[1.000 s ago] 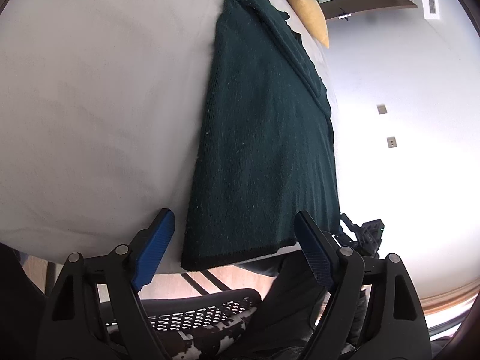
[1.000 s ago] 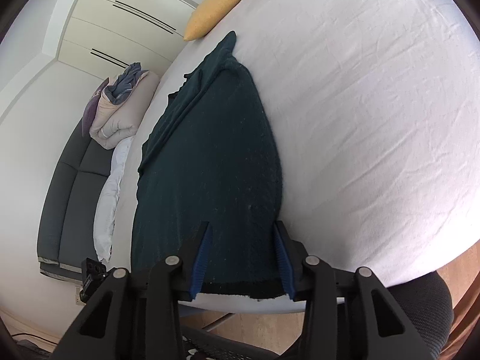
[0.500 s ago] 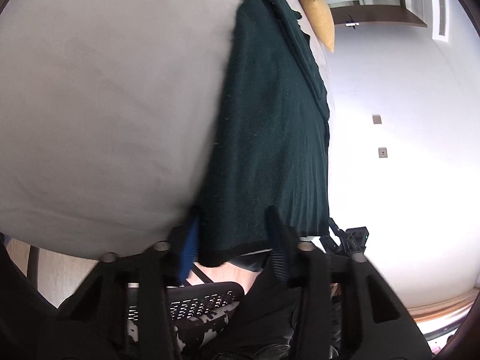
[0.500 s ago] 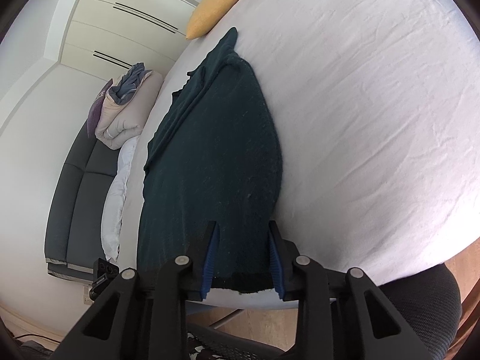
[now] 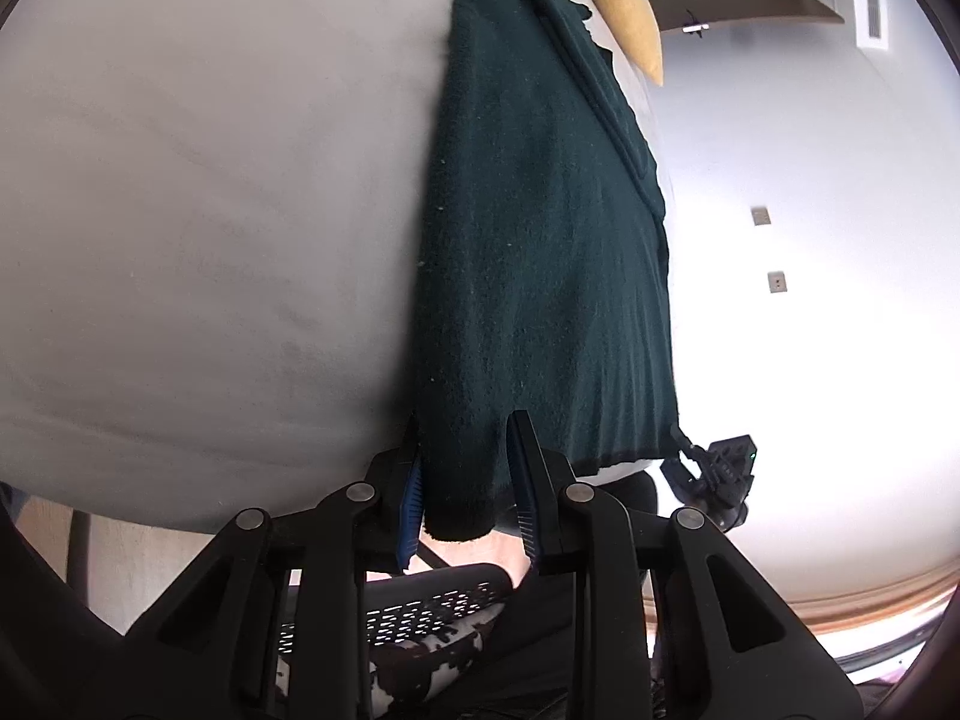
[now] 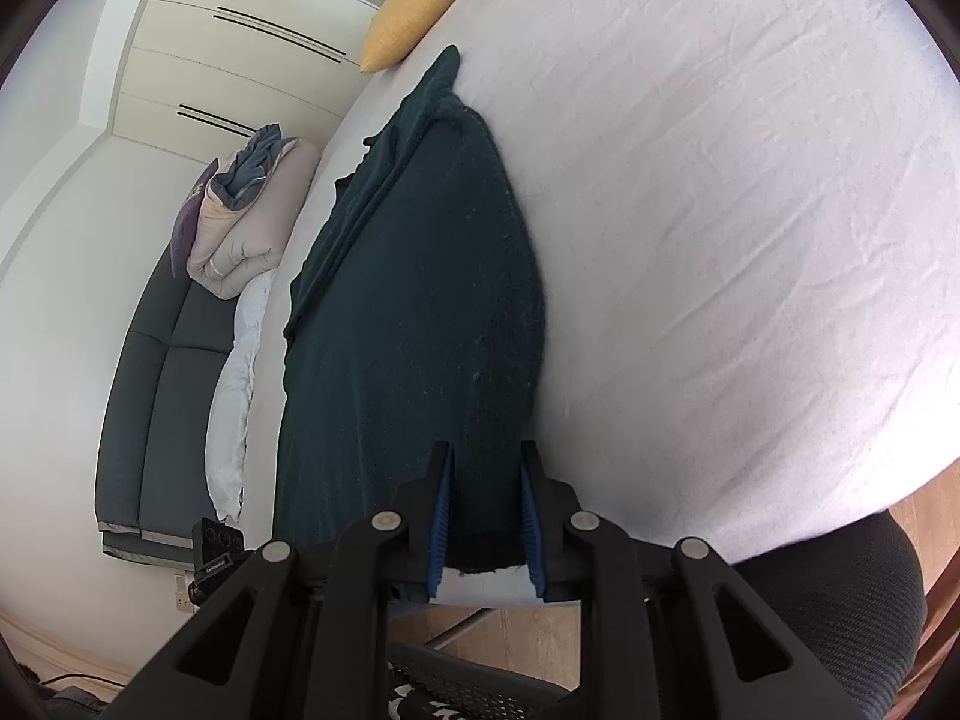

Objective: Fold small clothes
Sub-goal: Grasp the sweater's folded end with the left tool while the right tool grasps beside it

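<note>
A dark green knitted sweater [image 5: 540, 252] lies lengthwise on the white bed [image 5: 210, 180], its hem at the near edge. My left gripper [image 5: 465, 450] is shut on one near hem corner, which bunches between the blue pads. In the right wrist view the same sweater [image 6: 414, 312] lies on the bed [image 6: 720, 210]. My right gripper [image 6: 485, 480] is shut on the other hem corner, the dark ribbed edge held between its pads.
A yellow pillow [image 6: 420, 18] lies at the far end of the bed, also in the left wrist view [image 5: 624, 6]. A dark sofa [image 6: 156, 396] with folded bedding [image 6: 246, 228] stands along the wall. A black mesh chair [image 5: 432, 612] is below the bed edge.
Both grippers moved forward onto the sweater's hem and closed on it. The left one was wide open a second ago and is now shut on the corner.
</note>
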Demonstrator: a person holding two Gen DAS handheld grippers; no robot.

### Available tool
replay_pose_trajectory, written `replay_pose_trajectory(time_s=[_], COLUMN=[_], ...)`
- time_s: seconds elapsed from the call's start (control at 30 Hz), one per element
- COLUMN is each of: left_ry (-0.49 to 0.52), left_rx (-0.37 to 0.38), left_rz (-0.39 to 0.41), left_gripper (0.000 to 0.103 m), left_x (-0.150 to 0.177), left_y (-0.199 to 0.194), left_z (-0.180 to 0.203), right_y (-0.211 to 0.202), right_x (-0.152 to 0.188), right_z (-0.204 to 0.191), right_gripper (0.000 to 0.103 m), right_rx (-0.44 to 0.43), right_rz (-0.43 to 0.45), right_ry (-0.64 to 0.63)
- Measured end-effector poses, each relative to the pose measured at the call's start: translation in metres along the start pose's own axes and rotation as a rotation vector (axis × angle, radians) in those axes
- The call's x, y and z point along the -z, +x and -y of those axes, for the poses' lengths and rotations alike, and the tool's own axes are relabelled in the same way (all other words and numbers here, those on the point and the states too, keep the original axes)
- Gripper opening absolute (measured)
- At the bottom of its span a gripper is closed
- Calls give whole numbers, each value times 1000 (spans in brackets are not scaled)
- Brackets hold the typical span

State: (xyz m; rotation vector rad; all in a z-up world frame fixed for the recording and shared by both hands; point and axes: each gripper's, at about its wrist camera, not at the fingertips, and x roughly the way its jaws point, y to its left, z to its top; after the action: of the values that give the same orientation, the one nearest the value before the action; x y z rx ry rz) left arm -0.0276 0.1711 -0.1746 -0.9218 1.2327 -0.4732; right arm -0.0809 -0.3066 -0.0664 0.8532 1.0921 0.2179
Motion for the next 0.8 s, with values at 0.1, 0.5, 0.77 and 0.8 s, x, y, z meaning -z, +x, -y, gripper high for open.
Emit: replay_pose_trajectory(time_s=[0.1,0.5,0.77,0.8], left_ry=[5,-10,-30,-33], left_rx=[-2,11,36,39], left_rz=[2,27,55,60], left_gripper=[24,7,6,6], left_x=[1,3,6,5], left_y=[1,9,7,6], left_z=[2,3,2,2], right_y=[-1,-20,-9,-7], right_x=[0,11,-5,-6], right_z=[7,29,43,44], right_gripper=[24,38,41,41], right_rx=[-14,-111,-218,-240], right_rz=[-4,-19,-19,-18], right_ry=[35,210,265,273])
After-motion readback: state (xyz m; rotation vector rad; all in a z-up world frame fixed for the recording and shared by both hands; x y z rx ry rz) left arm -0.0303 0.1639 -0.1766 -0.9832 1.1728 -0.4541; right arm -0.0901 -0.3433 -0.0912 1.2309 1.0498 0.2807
